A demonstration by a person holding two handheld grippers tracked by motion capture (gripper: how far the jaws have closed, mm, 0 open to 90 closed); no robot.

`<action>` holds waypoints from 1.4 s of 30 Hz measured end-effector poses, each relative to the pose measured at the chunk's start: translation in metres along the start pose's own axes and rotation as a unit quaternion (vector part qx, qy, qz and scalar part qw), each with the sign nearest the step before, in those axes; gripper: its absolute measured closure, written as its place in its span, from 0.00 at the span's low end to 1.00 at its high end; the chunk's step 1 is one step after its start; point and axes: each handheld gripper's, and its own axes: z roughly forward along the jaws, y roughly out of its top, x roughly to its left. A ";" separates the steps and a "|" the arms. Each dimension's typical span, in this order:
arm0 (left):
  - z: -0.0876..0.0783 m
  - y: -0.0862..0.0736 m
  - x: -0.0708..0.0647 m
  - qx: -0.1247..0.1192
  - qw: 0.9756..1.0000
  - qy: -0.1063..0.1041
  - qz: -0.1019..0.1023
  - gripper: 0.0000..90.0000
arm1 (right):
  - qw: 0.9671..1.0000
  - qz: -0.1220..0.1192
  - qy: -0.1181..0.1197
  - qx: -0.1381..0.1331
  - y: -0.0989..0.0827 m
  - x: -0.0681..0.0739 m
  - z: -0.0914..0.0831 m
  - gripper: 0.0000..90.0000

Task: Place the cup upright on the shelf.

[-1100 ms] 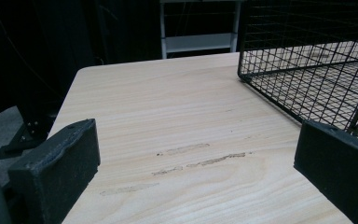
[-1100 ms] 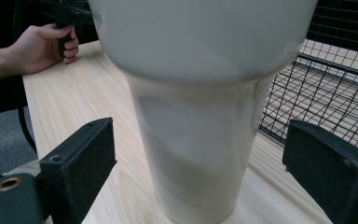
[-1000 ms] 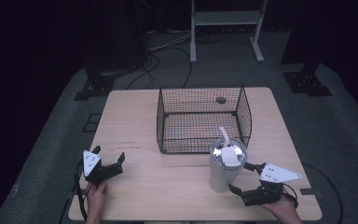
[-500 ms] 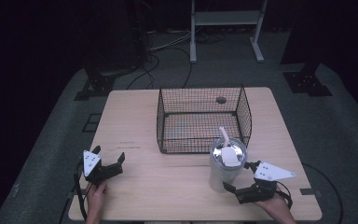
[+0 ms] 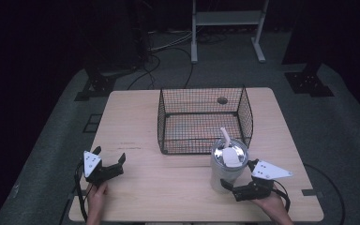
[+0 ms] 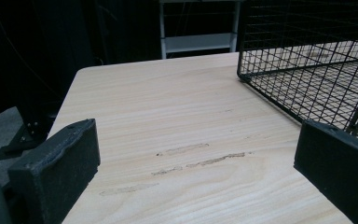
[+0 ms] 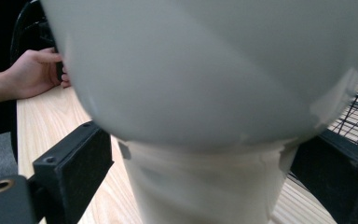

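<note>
A pale grey tumbler with a lid and a white straw stands upright on the wooden table, just in front of the black wire basket. My right gripper is open, with one jaw on each side of the tumbler's lower part. In the right gripper view the tumbler looms close and its narrow base sits between the two jaws of the right gripper. My left gripper rests open near the table's front left; the left gripper has only bare wood between its jaws.
The wire basket holds nothing and shows at the right of the left gripper view. A round hole in the tabletop lies behind the basket. A metal stand and cables lie on the floor beyond the table.
My right gripper has slid left toward the tumbler, so its jaws now sit around the tumbler's base. The left gripper has stayed put.
</note>
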 end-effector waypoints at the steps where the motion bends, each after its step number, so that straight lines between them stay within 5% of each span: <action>1: 0.000 0.000 0.000 0.000 1.000 0.000 0.000 0.00 | 1.000 0.002 0.000 -0.001 0.000 0.000 0.001 0.07; 42: 0.000 0.000 0.000 -0.001 1.000 -0.001 0.000 0.00 | 1.000 -0.002 0.014 -0.017 0.001 -0.004 0.021 0.09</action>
